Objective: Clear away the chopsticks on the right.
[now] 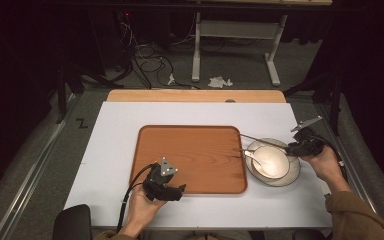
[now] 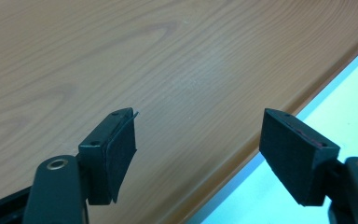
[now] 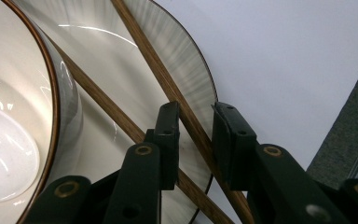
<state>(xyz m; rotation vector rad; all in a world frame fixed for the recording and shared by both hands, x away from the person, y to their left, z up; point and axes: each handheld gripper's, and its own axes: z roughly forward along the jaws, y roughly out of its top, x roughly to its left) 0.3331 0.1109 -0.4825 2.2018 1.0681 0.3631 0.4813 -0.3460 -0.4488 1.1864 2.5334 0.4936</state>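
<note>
Dim room — grey carpet floor (image 1: 240, 65), white desk frame (image 1: 235, 35), tangled cables (image 1: 147, 62).

Left gripper (image 1: 172, 191) held low in left hand (image 1: 142, 207), jaws wide apart; right gripper (image 1: 291, 148) in right hand (image 1: 325, 162), jaws narrowly parted

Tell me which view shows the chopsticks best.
The right gripper view: both chopsticks cross the plate close up, one between the right gripper jaws. The high view shows them as thin lines over the plate; the left gripper view looks at the tray.
</note>
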